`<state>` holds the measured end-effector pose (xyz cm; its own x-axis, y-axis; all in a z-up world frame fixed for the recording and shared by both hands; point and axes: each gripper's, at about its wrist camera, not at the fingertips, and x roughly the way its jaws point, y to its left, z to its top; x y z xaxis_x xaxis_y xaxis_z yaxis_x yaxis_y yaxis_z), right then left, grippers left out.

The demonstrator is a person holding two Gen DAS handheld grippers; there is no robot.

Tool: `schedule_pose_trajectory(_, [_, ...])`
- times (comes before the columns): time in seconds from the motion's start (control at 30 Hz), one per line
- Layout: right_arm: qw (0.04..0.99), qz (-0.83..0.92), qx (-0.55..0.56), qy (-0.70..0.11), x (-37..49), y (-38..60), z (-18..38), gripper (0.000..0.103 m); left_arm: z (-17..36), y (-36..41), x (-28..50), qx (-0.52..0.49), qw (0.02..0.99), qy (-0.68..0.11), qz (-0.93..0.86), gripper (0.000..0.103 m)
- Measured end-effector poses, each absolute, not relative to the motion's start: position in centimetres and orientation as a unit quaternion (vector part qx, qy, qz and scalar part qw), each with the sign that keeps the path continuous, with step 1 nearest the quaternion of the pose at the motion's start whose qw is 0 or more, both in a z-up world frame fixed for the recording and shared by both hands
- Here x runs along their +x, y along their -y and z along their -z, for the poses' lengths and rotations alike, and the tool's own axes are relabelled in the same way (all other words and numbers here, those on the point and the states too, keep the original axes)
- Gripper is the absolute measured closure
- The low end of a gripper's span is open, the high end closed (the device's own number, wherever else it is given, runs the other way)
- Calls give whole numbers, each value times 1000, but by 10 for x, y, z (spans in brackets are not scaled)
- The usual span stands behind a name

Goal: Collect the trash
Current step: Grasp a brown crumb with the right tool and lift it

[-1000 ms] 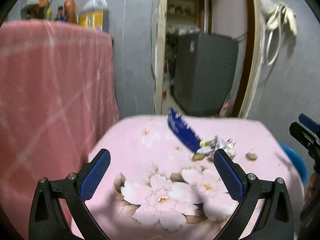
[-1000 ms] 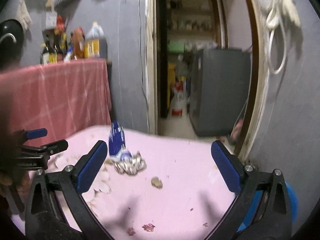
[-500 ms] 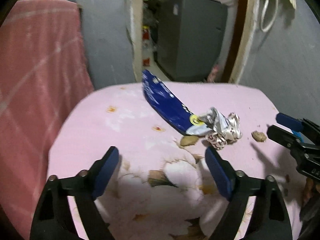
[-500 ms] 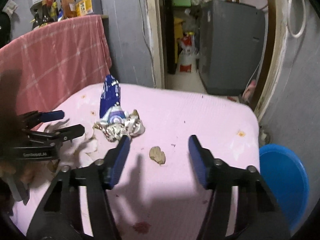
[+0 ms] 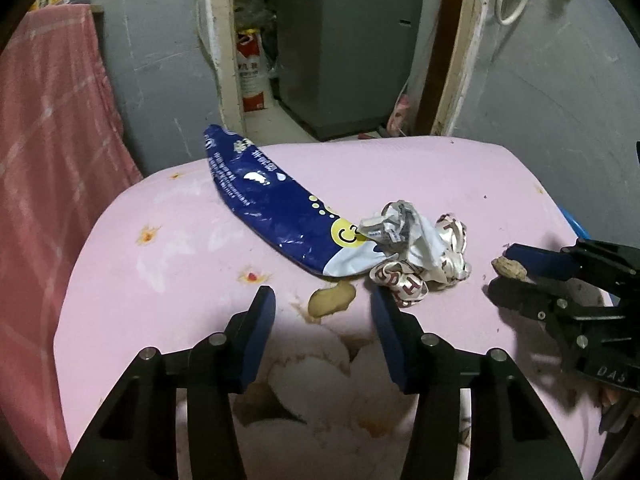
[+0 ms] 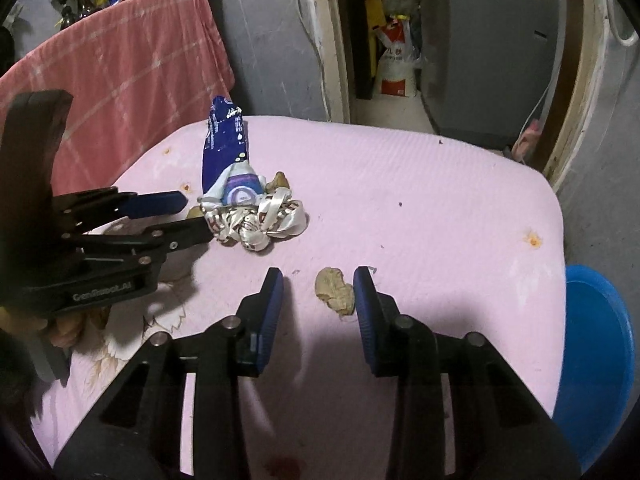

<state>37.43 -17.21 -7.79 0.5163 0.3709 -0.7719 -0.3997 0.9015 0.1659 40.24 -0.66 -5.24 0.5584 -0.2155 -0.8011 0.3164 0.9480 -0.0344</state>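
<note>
Left hand-held gripper [image 5: 323, 304]: jaws partly open and just narrowing, nothing held; tan scrap [image 5: 332, 299] lying on the cloth just beyond and between the tips, not touched. Right hand-held gripper [image 6: 318, 292]: jaws likewise partly open and just narrowing, empty; second tan crumb [image 6: 335, 289] between the fingers, close against the right pad, no squeeze evident. Beyond, on the pink floral-covered bench [image 5: 460, 184]: crumpled foil wrapper [image 5: 416, 252] touching the lower end of a long blue snack bag [image 5: 272, 204]; bag lying flat toward the far edge. Blue bin [image 6: 592, 360] beside the bench on the right, the likely drop point. Handling, by judgement: crumbs light, soft, apt to break, so a gentle pinch across the middle; foil springy and light, best taken at the bunched centre; bag thin, slick, limp, best pinched at an edge.
</note>
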Motion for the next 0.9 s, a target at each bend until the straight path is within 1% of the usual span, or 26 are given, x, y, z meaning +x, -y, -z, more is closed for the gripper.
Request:
schedule_pose_trajectory(0.17, [867,-226,-4,-445,375,177,80,68,56,8,404,63,878,-447,157,67])
schedule_pose_trajectory(0.23, [866,-226,-1,-445,376,177,80,69,55,10,401,65,878,-447,160,73])
schedule_pose_trajectory(0.37, [866,-225,-7,-446,377,178,80,71,55,12,393,65,879,-445,159,80])
schedule_pose_trajectory(0.43, [866,-224,-12,-446,377,176,80,73,57,13,394,63,879,-446,157,86])
schedule_pose_trajectory(0.5, [866,-223,-14,-448,378,175,79,77,56,13,393,55,879,-447,156,87])
schedule_pose_trajectory(0.57, [865,-221,-15,-450,379,173,80,84,56,12,391,47,879,-448,155,88])
schedule_pose_trajectory(0.8, [876,-211,-57,-429,363,164,75,86,46,9,373,20,888,-433,157,88])
schedule_pose_trajectory(0.9, [887,-217,-51,-405,346,169,69,86,40,6,364,-3,894,-420,157,88])
